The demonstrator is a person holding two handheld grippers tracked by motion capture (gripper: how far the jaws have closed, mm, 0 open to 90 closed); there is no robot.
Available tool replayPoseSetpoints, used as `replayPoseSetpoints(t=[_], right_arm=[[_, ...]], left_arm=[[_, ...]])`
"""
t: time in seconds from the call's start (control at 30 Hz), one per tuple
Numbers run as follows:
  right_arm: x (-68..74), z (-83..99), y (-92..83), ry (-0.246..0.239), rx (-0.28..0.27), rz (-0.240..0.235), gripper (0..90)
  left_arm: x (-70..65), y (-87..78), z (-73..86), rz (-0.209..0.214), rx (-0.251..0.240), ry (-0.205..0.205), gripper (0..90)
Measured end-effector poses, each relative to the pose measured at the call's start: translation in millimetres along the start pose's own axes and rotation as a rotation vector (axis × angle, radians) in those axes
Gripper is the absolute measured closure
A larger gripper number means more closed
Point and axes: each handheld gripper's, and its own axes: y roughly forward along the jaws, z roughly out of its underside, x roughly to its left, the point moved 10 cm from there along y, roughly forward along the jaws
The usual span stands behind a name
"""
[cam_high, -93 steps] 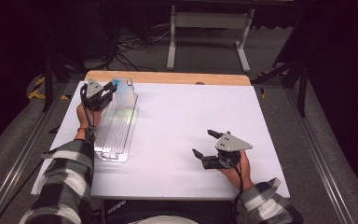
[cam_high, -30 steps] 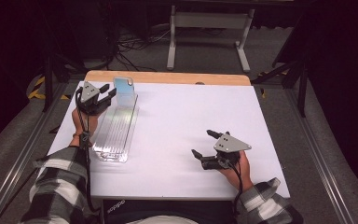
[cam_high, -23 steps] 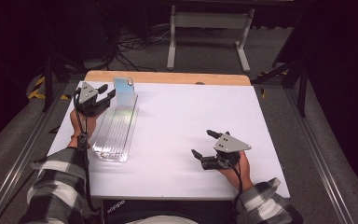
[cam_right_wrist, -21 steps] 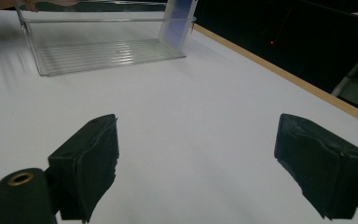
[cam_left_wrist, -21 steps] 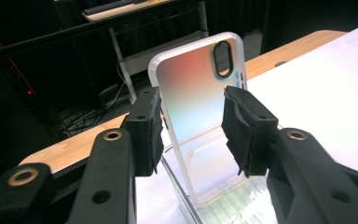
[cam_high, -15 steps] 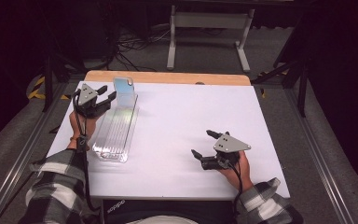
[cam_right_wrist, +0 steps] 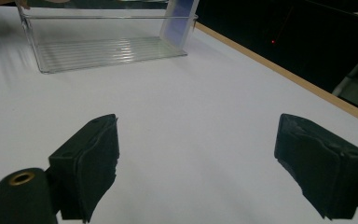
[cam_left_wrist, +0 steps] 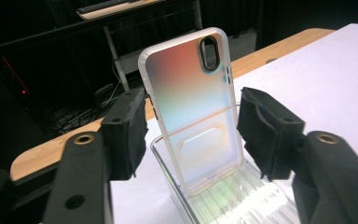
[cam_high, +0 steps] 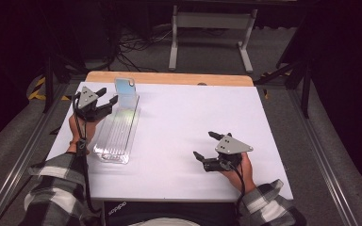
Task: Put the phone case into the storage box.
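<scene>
A clear iridescent phone case stands upright at the far end of a clear plastic tray, leaning on its end wall. My left gripper sits just left of the case. In the left gripper view the case rises between the two pads. Its jaws have just been opening and neither pad presses on the case. My right gripper rests low over the white table near the front right, open with nothing between its jaws. The right gripper view has the tray and case far off.
The white table has a wooden strip along its far edge. Beyond it stand a metal frame and cables on a dark floor. Rails run along both sides of the table.
The left gripper's jaws have spread wider and the hand has eased back slightly from the tray's far end. The case stays standing in the tray. The right gripper has not moved.
</scene>
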Motion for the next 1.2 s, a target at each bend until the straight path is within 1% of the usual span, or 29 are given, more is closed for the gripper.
replayPoseSetpoints(t=[0.07, 0.2, 0.3, 0.43, 0.6, 0.77, 0.8, 0.87, 0.97, 1.03, 1.13, 1.2], right_arm=[[0.0, 0.0, -0.1, -0.001, 0.000, 0.000, 14.1], [0.3, 0.0, 0.0, -0.002, 0.001, -0.001, 14.1], [0.1, -0.3, -0.1, -0.002, -0.001, 0.001, 14.1], [0.1, -0.2, -0.1, -0.002, 0.000, 0.000, 14.1], [0.0, -0.4, -0.3, -0.003, -0.001, 0.000, 14.0], [0.1, -0.6, -0.2, -0.003, -0.002, -0.001, 13.4], [0.2, -0.6, -0.1, -0.003, -0.002, -0.001, 13.4], [0.3, -0.5, -0.1, -0.004, -0.001, -0.001, 13.3], [0.7, -0.4, 0.0, -0.003, 0.000, -0.004, 13.3], [0.8, -0.1, 0.4, -0.005, 0.003, -0.005, 13.0], [0.5, -0.2, 0.3, -0.003, 0.001, -0.002, 12.7], [0.3, -0.5, 0.0, 0.001, -0.003, -0.003, 12.6]], left_arm=[[0.5, -0.8, 0.8, 0.000, 0.004, 0.000, 40.5], [1.4, -2.0, 1.9, 0.001, 0.005, -0.003, 34.8], [0.1, -2.1, 1.6, 0.009, 0.000, -0.012, 31.6], [-0.8, -2.1, 1.5, 0.012, -0.002, -0.006, 27.2], [-2.0, -2.5, 0.7, 0.020, -0.018, -0.028, 23.3], [-3.8, -3.4, 2.6, 0.037, -0.009, -0.023, 20.1], [-4.6, -3.2, 2.3, 0.033, -0.017, -0.028, 19.6], [-4.3, -4.1, 1.9, 0.030, -0.018, -0.021, 18.1], [-5.1, -4.9, -0.2, 0.026, -0.033, -0.031, 15.5], [-5.6, -4.9, -0.3, 0.024, -0.032, -0.035, 13.0], [-6.7, -4.7, -0.3, 0.029, -0.030, -0.023, 10.1], [-8.5, -5.3, -1.5, 0.032, -0.041, -0.022, 9.3]])
